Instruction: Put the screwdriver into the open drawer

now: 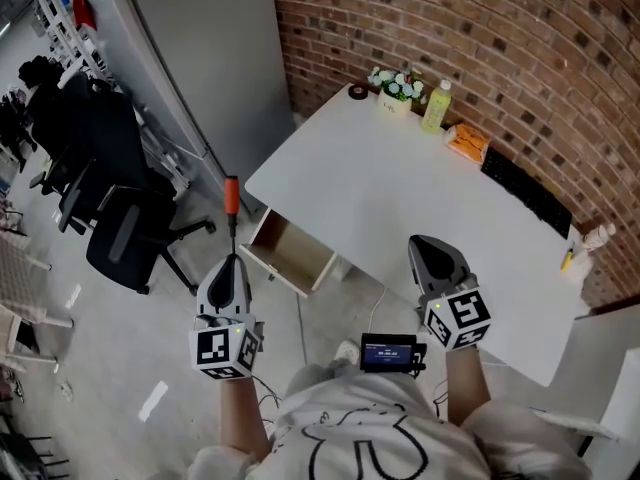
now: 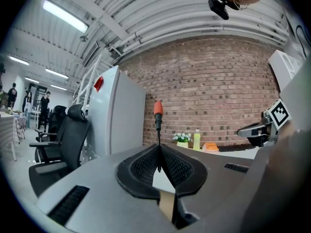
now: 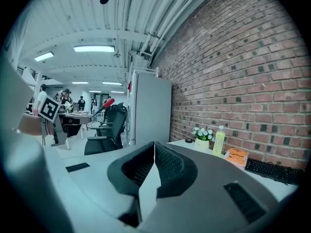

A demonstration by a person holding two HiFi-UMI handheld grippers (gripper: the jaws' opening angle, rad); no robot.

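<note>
My left gripper (image 1: 233, 266) is shut on the thin metal shaft of the screwdriver (image 1: 231, 200), whose orange-red handle points away from me. It hovers just left of the open drawer (image 1: 291, 254), a pale wooden box pulled out from under the white table (image 1: 400, 198). In the left gripper view the shaft (image 2: 158, 135) stands pinched between the black pads (image 2: 171, 166), handle on top. My right gripper (image 1: 433, 251) is shut with nothing in it, above the table's near edge. The right gripper view shows its jaws (image 3: 154, 147) meeting, and the screwdriver (image 3: 105, 105) far to the left.
A black office chair (image 1: 127, 236) stands left of the drawer, and a tall grey cabinet (image 1: 205, 58) behind it. Along the brick wall the table carries a flower pot (image 1: 397, 91), a yellow-green bottle (image 1: 436, 106), an orange packet (image 1: 467, 143) and a black keyboard (image 1: 525, 194).
</note>
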